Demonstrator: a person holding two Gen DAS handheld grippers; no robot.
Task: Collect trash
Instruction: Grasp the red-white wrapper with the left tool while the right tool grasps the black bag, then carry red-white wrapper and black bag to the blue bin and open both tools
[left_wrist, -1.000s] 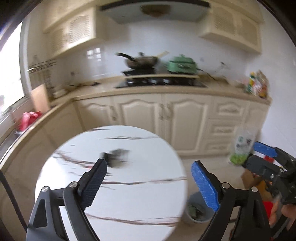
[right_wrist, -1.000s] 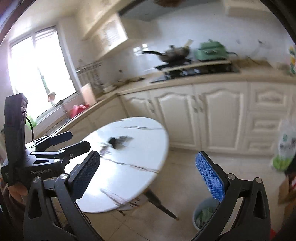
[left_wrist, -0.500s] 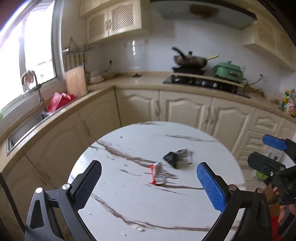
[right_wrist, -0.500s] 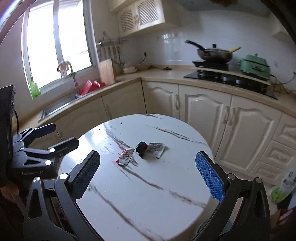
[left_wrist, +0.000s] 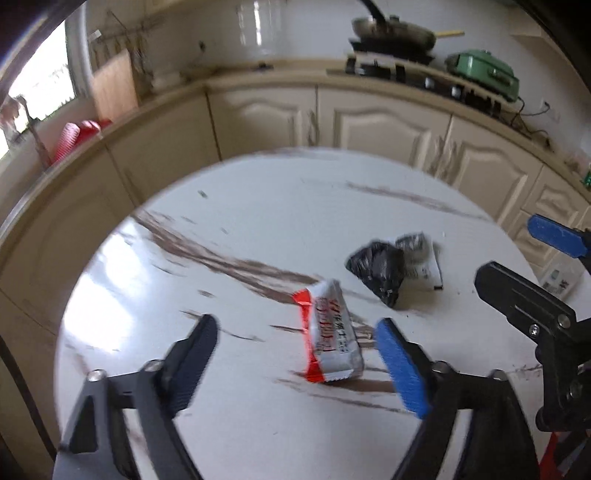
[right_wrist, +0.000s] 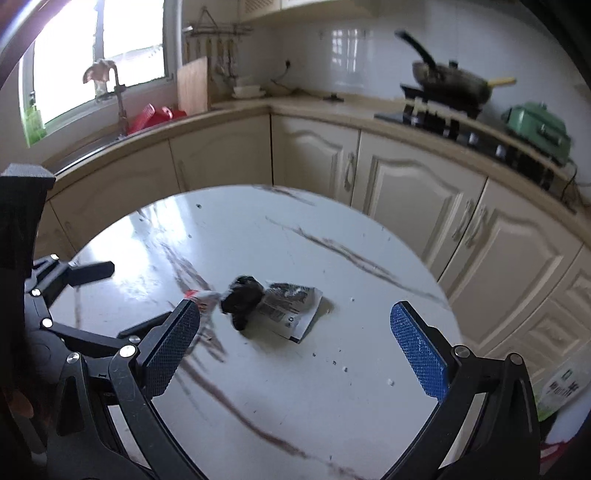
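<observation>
A crinkled red-and-silver wrapper (left_wrist: 330, 334) lay at lower centre between the left gripper's (left_wrist: 301, 363) spread jaws; the right gripper (right_wrist: 295, 349) also gaped.

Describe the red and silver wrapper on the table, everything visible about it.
The wrapper is a flattened oblong snack packet, shiny silver foil by its look, with red ends and red lettering on its face. It lies flat on the white marble-patterned table, between the open fingers of the left gripper and nearer the blue one; nothing grips it. A crumpled black wrapper lies just beyond, apart from it.
</observation>
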